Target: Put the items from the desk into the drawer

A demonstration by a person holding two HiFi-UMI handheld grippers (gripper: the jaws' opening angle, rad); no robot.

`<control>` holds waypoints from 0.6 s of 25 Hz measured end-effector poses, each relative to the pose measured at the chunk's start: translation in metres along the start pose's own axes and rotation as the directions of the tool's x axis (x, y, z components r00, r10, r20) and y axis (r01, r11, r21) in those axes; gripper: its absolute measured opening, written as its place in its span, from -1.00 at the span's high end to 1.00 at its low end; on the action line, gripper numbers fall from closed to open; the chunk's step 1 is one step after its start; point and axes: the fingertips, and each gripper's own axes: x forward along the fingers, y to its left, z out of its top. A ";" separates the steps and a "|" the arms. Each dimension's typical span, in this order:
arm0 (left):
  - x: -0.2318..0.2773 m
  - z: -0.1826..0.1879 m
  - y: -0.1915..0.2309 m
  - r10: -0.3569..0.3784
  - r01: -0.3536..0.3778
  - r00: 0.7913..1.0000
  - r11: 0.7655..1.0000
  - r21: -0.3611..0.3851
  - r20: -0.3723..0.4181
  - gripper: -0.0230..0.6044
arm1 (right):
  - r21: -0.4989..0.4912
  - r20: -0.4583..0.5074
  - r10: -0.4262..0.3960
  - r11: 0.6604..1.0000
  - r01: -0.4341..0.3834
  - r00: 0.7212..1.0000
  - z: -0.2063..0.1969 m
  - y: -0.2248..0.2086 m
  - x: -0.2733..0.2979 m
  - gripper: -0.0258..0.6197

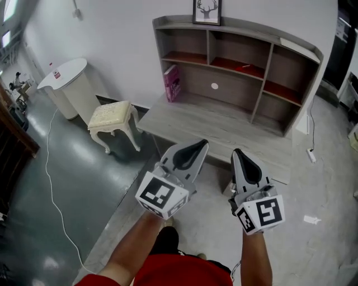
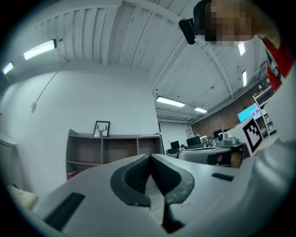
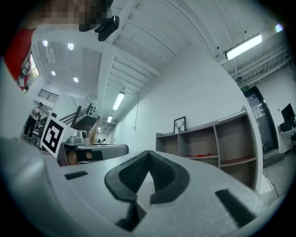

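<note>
The grey wooden desk (image 1: 224, 131) carries a hutch of open shelves (image 1: 240, 72). A pink book (image 1: 172, 82) stands on the desk top at the left, leaning against the hutch side. Both grippers are held up in front of the desk, side by side and apart from it. My left gripper (image 1: 200, 144) is shut with nothing in it, its jaws meeting at a point (image 2: 150, 155). The right gripper (image 1: 237, 151) is also shut and empty (image 3: 148, 152). No drawer shows; the grippers cover the desk's front.
A framed deer picture (image 1: 207, 11) stands on top of the hutch. A cream stool (image 1: 112, 116) sits left of the desk, a white round table (image 1: 67, 78) behind it. A white cable (image 1: 53, 190) runs over the floor; a power strip (image 1: 311, 155) lies at the right.
</note>
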 end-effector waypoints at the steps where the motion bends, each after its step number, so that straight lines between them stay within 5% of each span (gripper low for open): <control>1: 0.005 -0.003 0.012 -0.010 0.010 1.000 1.000 0.003 0.004 0.91 | -0.009 -0.003 -0.012 1.000 0.012 1.000 -0.003 -0.003 0.013 0.91; 15: 0.077 -0.037 0.198 -0.203 0.203 0.978 0.979 0.009 0.056 0.91 | -0.071 -0.065 -0.284 0.958 0.279 0.957 -0.034 -0.041 0.209 0.91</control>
